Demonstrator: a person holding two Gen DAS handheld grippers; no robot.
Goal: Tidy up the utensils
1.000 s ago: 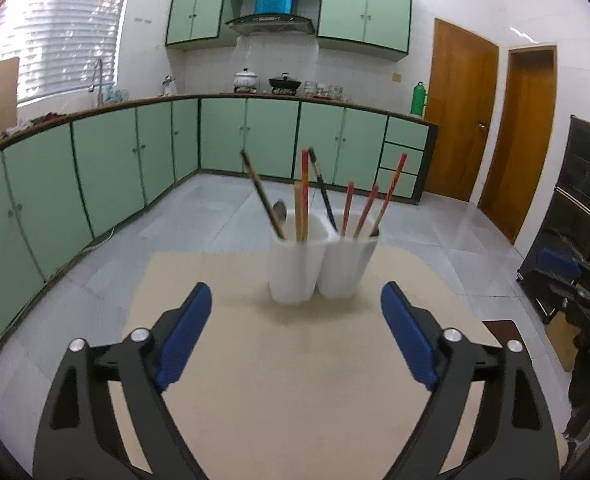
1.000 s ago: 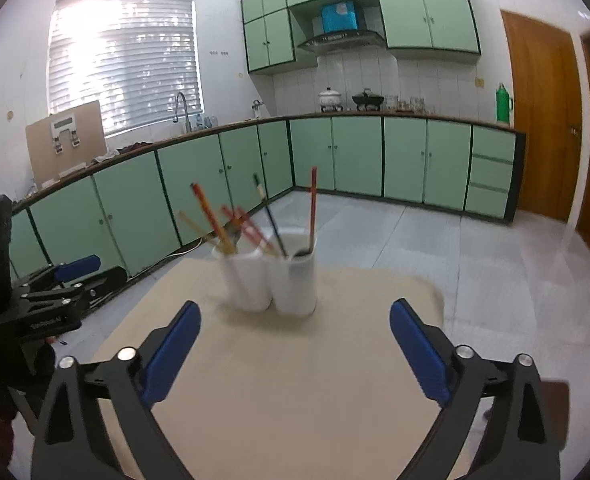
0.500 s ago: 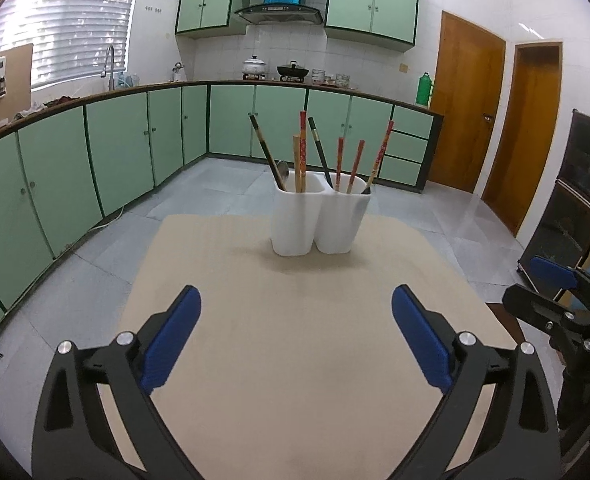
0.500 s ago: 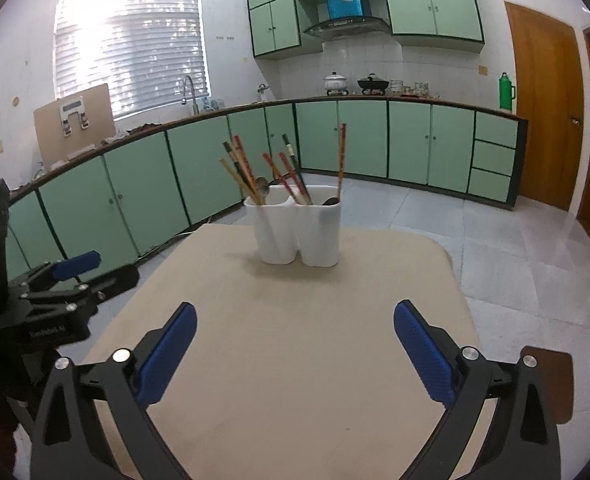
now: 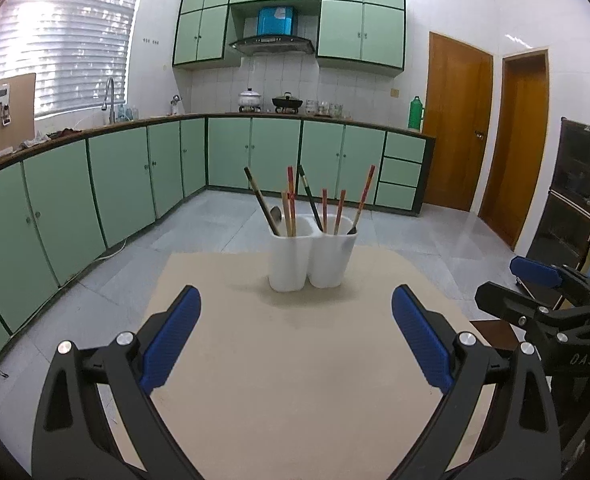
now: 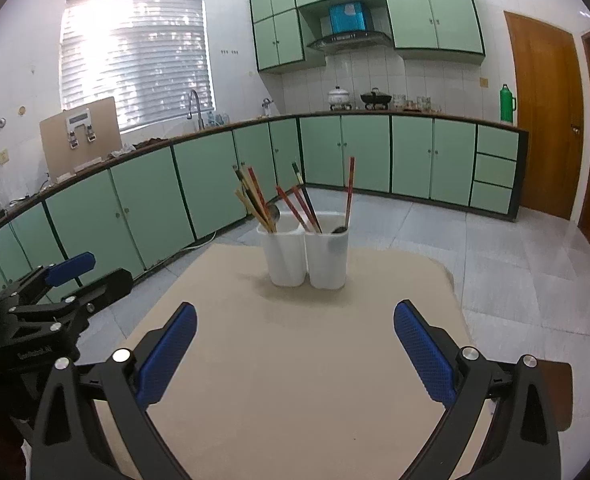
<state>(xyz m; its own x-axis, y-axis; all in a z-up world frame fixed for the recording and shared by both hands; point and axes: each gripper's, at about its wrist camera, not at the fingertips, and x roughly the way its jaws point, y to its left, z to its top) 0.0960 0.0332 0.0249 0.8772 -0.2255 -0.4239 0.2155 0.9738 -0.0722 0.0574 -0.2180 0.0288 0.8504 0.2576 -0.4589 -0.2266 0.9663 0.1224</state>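
both grippers backed off the glossy white two-cup holder (image 5: 312, 258), ribbed blue fingers (image 5: 171, 334) spread wide, empty.

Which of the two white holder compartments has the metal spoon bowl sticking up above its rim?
The left compartment, as the left wrist camera shows it: a grey spoon bowl rises among its chopsticks. In the right compartment only stick-like handles clearly rise above the rim.

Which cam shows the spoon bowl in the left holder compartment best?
Left wrist view: the spoon bowl stands clear between the dark chopstick and the tan ones. In the right wrist view the spoon bowl is partly hidden behind the leaning chopsticks.
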